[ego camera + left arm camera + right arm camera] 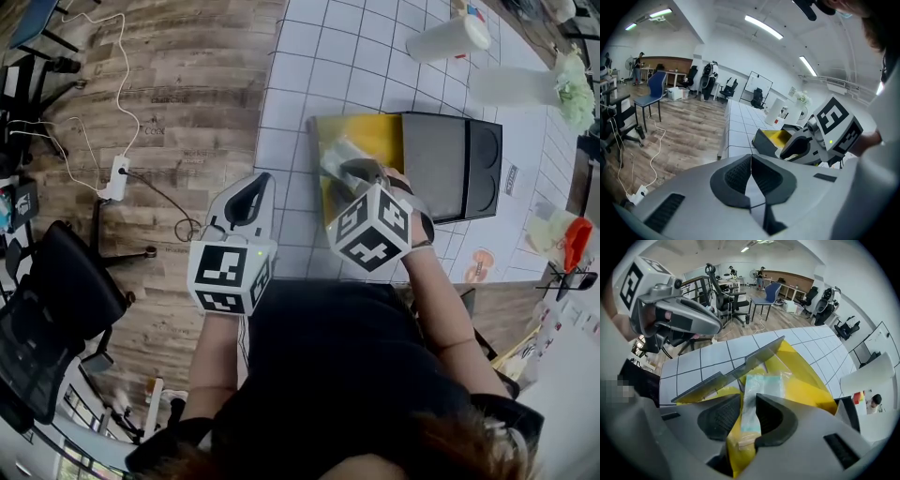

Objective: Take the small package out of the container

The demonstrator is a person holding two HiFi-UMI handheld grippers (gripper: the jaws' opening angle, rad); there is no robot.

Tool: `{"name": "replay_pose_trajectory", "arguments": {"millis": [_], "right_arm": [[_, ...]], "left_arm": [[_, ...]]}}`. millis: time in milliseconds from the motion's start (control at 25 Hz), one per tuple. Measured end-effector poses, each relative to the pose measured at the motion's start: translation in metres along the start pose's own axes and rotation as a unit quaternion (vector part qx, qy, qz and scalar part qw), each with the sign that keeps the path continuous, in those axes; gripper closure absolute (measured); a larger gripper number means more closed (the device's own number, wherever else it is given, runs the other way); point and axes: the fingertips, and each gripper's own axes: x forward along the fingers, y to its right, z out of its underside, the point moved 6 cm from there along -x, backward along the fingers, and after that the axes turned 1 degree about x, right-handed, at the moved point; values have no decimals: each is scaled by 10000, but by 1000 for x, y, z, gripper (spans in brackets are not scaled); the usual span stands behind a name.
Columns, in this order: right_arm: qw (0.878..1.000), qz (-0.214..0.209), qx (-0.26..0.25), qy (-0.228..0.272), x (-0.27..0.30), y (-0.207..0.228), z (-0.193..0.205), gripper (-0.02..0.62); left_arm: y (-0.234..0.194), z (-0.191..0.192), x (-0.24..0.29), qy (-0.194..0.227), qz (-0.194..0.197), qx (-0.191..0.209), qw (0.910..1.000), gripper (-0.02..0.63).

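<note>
The right tool [749,400] hangs over the open container [808,392], its jaws apart and pointing down into it. The package [762,386], a flat clear packet with a pale green insert, lies against the yellow lining inside the container and runs up through the gap between the jaws. The right pad sits at the packet's edge, while a sliver of yellow shows between the left pad and the packet, so the pads do not clamp it. Whether the packet has lifted off the lining I cannot tell.

In the head view the container stands on the white gridded table [319,56], toward the side nearest the person. Its dark lid [450,167] lies folded open to the right. The right tool's marker cube [370,227] covers part of the container's near side.

The left tool [751,161] has its jaws together with nothing between them. It is held near the table's left edge, beside the right tool and apart from the container, touching neither.

At the far end of the table is a white cup [450,37], well apart from the container. To the left of the table is the wood floor [169,94]. A white cable runs across it to a power strip [117,178], and a black chair [56,309] stands nearer the person.
</note>
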Motion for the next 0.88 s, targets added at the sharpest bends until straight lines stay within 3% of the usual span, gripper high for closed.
{"name": "replay_pose_trajectory", "arguments": {"millis": [400,600,880], "right_arm": [[9998,78,-177,-96,1,2,-1,518],[9999,33,-21,160,-4,0,1,569],[9978,161,-107,630,-21,-3,11,575]], "left_arm": [[-19,-8,3,39,-61,-1,10000,578],[-11,-13,3,58,-74,127,9999,578],[16,-16,-2,155,-186,298,9993,578]]}}
